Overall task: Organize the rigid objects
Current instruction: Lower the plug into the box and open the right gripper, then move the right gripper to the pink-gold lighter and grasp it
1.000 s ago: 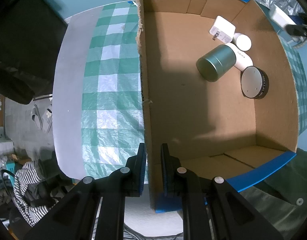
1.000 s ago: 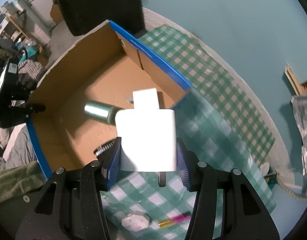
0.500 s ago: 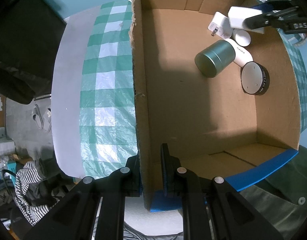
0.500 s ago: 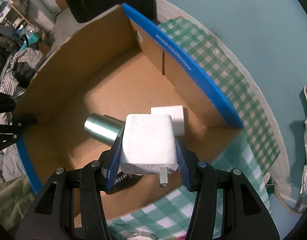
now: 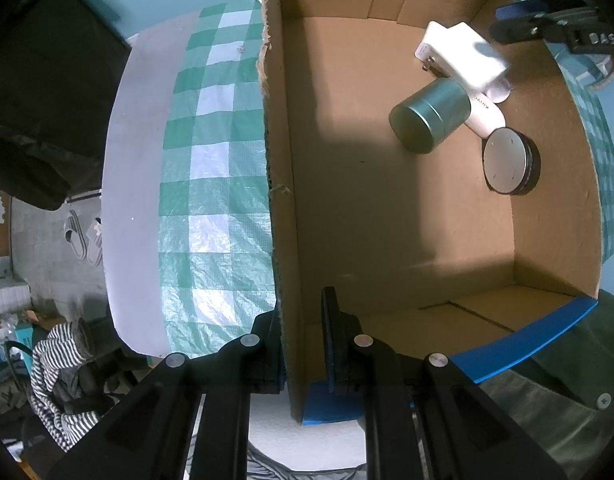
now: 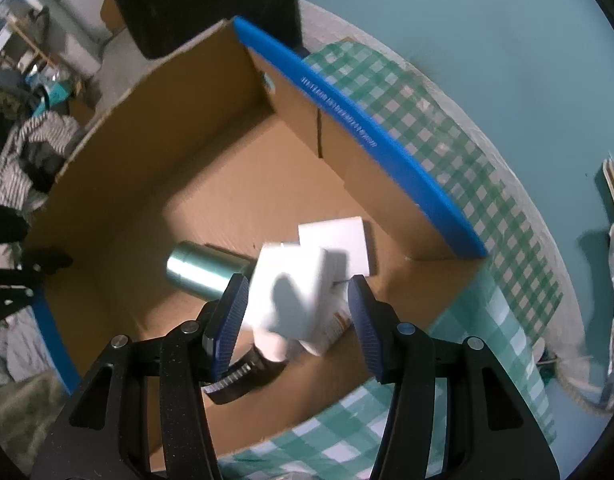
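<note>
Cardboard box point(image 5: 407, 208) holding metallic green can point(image 5: 431, 116), round black tin point(image 5: 511, 160), white tube point(image 5: 487, 118), blurred white charger point(image 6: 291, 288) loose between parted right gripper point(image 6: 299, 312), left gripper point(image 5: 303, 344) clamping box wall

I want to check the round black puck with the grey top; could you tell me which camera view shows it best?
The left wrist view: the puck lies fully in sight on the box floor. In the right wrist view only its ribbed edge shows.

white charger point(image 6: 291, 292) | blurred, tilted | in cardboard box point(image 6: 235, 168) | above green tin point(image 5: 429, 118)
</note>
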Tool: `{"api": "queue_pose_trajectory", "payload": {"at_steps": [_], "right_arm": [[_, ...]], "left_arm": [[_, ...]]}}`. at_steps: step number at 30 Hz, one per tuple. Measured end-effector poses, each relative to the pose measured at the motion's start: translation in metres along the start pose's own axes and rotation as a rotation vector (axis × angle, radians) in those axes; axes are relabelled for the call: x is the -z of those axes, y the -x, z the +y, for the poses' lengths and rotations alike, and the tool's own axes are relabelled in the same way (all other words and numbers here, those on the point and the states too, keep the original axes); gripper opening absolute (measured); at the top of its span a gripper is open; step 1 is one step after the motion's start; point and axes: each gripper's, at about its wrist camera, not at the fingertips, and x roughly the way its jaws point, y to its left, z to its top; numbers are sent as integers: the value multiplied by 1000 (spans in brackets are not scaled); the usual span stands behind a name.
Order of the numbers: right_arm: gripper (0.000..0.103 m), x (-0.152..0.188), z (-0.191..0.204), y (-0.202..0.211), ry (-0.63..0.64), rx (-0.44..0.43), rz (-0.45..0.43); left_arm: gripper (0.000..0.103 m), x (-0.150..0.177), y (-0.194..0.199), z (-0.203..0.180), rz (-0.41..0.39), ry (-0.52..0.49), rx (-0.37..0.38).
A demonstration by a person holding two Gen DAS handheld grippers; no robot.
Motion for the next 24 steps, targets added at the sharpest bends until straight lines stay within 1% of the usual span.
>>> {"api": "queue_pose_trajectory", "payload": {"at_steps": [5,15,19,24], "right_arm": [[53,8,-6,18,-30,15,-17],[53,34,-26,47,-105,59,-31],[53,52,-38,57,-154,65,-45],[54,82,-59,57,-254,75,-26]], "left_arm": [[13,-1,0,0,-1,-2,1],[13,-2,1,0,-1,-9,0],[13,-2,1,0,0,-8,1],[13,-2,1,0,0,-7,1]]}}
